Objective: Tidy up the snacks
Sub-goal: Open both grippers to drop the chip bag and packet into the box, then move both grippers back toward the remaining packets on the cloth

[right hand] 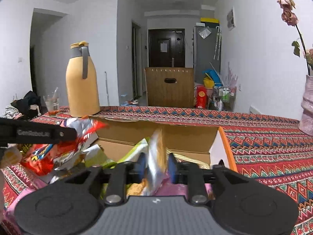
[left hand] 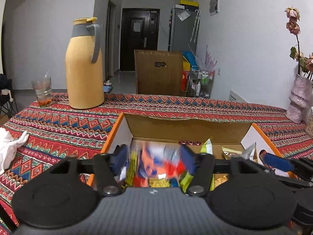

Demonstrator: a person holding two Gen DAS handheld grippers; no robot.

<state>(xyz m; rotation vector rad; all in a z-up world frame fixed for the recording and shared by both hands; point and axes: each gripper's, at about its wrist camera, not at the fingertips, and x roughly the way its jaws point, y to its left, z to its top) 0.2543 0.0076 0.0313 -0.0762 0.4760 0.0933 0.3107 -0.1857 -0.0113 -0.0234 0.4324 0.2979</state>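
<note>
Left wrist view, from the left edge: a crumpled white cloth (left hand: 9, 146) on the patterned tablecloth (left hand: 58, 129); farther back a drinking glass (left hand: 43, 91), then a tall yellow jug (left hand: 84, 68) with a grey handle, upright, just beside the glass. Lower centre: the left gripper (left hand: 154, 154), jaws spread wide over the open cardboard box (left hand: 187, 129), a red, blue and orange snack packet (left hand: 156, 162) between the blue pads, blurred, with no firm pinch to be seen on either side; below it, more snacks already on the box floor. To the right, inside the same box: green and silver packets (left hand: 230, 152) propped against the far wall. Far right: a pale pink vase (left hand: 299, 101) of dried flowers at the table's edge. Right wrist view, again from the left: a heap of red and silver packets (right hand: 45, 156) at the box's left end, under a black finger of the other claw. Centre: the right gripper (right hand: 156, 166), jaws parted only a little, a silver-and-orange packet (right hand: 157, 156) standing on edge between the pads, blurred, a thin gap visible beside the left pad, so seemingly loose rather than clamped; lower end down among the snacks in the box. To the right: the box's orange-edged wall, then bare tablecloth out to the vase.
</note>
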